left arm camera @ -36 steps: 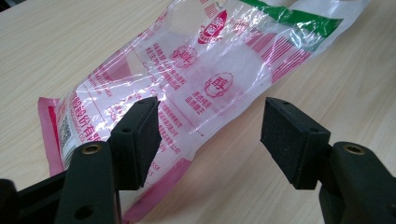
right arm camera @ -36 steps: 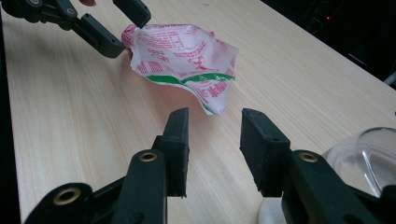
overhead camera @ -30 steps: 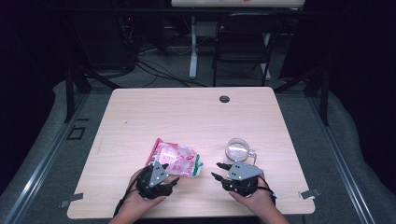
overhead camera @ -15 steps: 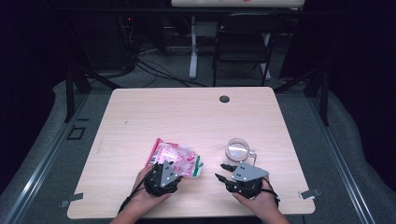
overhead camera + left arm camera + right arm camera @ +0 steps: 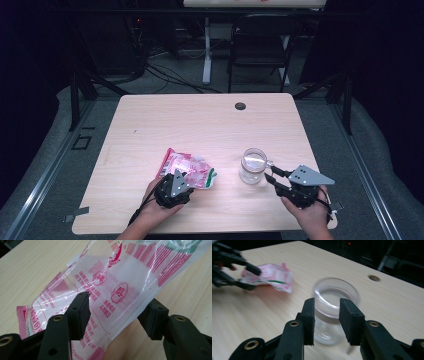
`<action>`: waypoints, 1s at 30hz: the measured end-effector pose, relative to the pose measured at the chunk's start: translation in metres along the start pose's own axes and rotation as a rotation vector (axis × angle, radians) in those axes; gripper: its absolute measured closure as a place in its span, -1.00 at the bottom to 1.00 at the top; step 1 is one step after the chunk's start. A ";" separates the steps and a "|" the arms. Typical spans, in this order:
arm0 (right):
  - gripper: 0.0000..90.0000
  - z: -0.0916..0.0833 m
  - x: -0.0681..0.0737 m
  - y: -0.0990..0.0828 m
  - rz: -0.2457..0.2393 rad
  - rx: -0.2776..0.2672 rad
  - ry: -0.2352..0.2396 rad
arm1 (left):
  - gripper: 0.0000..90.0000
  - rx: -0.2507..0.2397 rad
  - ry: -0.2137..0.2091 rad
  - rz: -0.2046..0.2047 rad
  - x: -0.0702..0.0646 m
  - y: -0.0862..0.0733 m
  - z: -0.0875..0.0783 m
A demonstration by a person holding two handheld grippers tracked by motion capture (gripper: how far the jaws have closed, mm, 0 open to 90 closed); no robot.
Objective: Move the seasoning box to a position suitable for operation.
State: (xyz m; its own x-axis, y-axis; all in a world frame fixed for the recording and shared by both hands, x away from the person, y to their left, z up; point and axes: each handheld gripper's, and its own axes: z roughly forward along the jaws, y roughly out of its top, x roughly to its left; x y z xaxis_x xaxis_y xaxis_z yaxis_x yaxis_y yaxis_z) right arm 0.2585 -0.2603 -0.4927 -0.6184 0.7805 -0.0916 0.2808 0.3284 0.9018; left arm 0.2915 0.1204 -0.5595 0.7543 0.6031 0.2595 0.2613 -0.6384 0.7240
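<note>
So you had barely begun: your left gripper (image 5: pixel 186 181) was closing its parted jaws around the packet (image 5: pixel 117 287) (not yet pinched), your right gripper (image 5: pixel 270 177) neared the jar (image 5: pixel 252 165), jaws apart, closing too.

My left tongs (image 5: pixel 181 181) cover the near end of the printed plastic bag (image 5: pixel 117 287), whose far end the picture edge cuts off. Just beyond my right tongs (image 5: pixel 326 312), the clear glass jar (image 5: pixel 334 305) is motion-blurred, its handle hidden.
</note>
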 end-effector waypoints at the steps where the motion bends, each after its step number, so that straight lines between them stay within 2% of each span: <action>1: 0.43 -0.001 -0.005 -0.003 0.015 0.014 -0.027 | 0.03 -0.003 -0.002 -0.005 0.000 0.000 0.000; 2: 0.43 0.000 -0.011 -0.007 0.037 0.028 -0.061 | 0.04 -0.005 -0.003 -0.007 0.000 0.000 0.000; 3: 0.41 0.001 -0.014 -0.010 0.059 0.032 -0.075 | 0.06 -0.001 -0.008 -0.006 0.001 0.000 0.000; 6: 0.37 0.009 -0.022 -0.020 0.123 0.057 -0.092 | 0.08 -0.007 -0.010 -0.015 0.001 0.000 0.000; 9: 0.35 0.021 -0.025 -0.026 0.144 0.107 -0.099 | 0.10 -0.011 -0.010 -0.020 0.001 0.000 -0.001; 14: 0.25 0.032 -0.024 -0.031 0.132 0.144 -0.105 | 0.13 -0.026 -0.033 -0.053 0.003 -0.001 -0.003; 20: 0.23 0.044 -0.026 -0.036 0.132 0.166 -0.124 | 0.13 -0.031 -0.037 -0.053 0.004 -0.002 -0.003; 27: 0.50 0.051 -0.025 -0.036 0.097 0.186 -0.112 | 0.17 -0.035 -0.044 -0.064 0.005 -0.002 -0.002; 30: 0.65 0.051 -0.026 -0.037 0.093 0.181 -0.126 | 0.30 -0.037 -0.035 -0.066 0.005 -0.002 -0.004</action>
State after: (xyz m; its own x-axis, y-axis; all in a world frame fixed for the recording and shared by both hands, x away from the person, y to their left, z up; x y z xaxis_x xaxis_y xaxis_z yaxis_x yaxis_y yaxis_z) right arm 0.3018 -0.2650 -0.5452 -0.4905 0.8683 -0.0740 0.4666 0.3334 0.8192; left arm 0.2928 0.1264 -0.5568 0.7573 0.6253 0.1885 0.2886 -0.5794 0.7623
